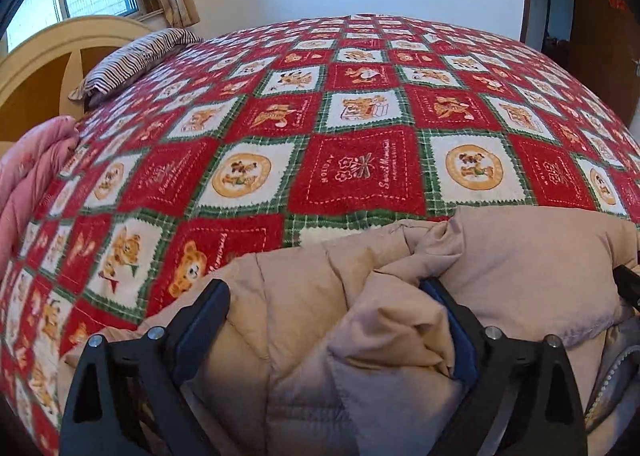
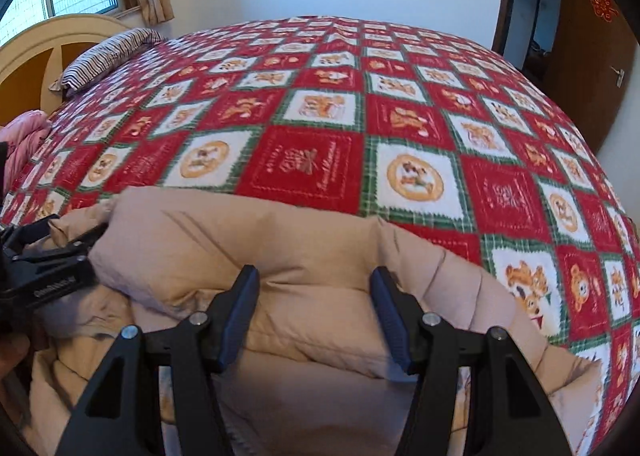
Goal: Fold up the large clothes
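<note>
1. Beige and puffy, a quilted jacket [image 1: 400,296] lies bunched at the near edge of the bed [image 1: 360,116], on a red, white and green patchwork blanket [image 2: 320,116] printed with bears.
2. Your left gripper [image 1: 324,320] points down at the jacket; its jaws stand wide, with a raised fold of fabric between them, and the pads do not seem to press it.
3. Your right gripper [image 2: 316,316] has its jaws about half open, astride a padded ridge of the jacket; you cannot tell whether they pinch it.
4. Far off, a striped pillow [image 1: 132,60] lies by the cream headboard [image 1: 48,52], and pink bedding [image 1: 36,172] sits at the left edge.
</note>
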The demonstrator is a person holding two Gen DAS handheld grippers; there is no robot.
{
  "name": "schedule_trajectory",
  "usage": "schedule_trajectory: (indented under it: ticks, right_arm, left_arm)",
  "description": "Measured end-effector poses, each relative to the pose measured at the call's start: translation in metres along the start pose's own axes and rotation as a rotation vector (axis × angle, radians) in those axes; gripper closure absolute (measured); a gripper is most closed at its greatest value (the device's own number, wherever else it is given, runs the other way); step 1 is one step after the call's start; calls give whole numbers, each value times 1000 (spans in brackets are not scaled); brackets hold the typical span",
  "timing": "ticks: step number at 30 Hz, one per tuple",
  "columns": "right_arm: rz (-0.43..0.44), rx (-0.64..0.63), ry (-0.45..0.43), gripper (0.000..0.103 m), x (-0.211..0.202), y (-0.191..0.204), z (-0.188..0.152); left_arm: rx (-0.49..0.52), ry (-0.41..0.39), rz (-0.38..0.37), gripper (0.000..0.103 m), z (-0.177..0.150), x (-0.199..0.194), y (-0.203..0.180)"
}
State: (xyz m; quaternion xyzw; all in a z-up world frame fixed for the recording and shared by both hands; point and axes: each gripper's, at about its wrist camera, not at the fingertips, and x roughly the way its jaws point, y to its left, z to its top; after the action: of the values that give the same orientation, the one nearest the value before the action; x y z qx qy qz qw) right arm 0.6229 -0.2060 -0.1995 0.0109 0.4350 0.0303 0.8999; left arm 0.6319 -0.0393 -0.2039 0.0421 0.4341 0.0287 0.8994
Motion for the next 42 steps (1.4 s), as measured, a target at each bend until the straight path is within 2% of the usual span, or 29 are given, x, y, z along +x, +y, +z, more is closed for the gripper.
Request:
schedule_trajectory:
  ticks: [13,15,17,18,20,22,24,27,29,33,42]
  right_arm:
    - [-42,-33,-3,42,19,7,-8]
    - [-53,-45,4,42,19,9,-7]
    - [-49,-56,15,42,11,9,-2]
    - [-37,-45,6,43,3,6,-1]
    - [8,4,-87,43,-28,-2,3]
    - [-12,27,-163,43,-53,-10,7]
    - [-29,49,-181,43,-59,-17,8]
    - [-52,54,-110,46,-39,-24,2]
    - [-66,42,-36,48,-17,-29,-10]
    - [-23,74,-13,47,-4,-40,-21]
    - [-50,53,-11,45,4,-35,-22]
  left_arm:
    - [7,-9,17,1,-2,4,-5]
    - [7,-9,26,1,3,-7,-2]
    - [-8,-40,5,1,10,-29,2]
    - [-29,-76,-20,1,15,-44,5]
    - [-59,-121,-85,1,24,-64,4]
    - [-65,-122,-131,1,31,-70,-6]
    - [-40,-88,-149,1,30,-57,-24]
    - [44,45,-76,1,15,-17,-52]
    - [51,89,-79,1,6,-1,-56]
    - [21,62,-100,1,0,2,-52]
    - [14,51,-88,1,-3,6,-55]
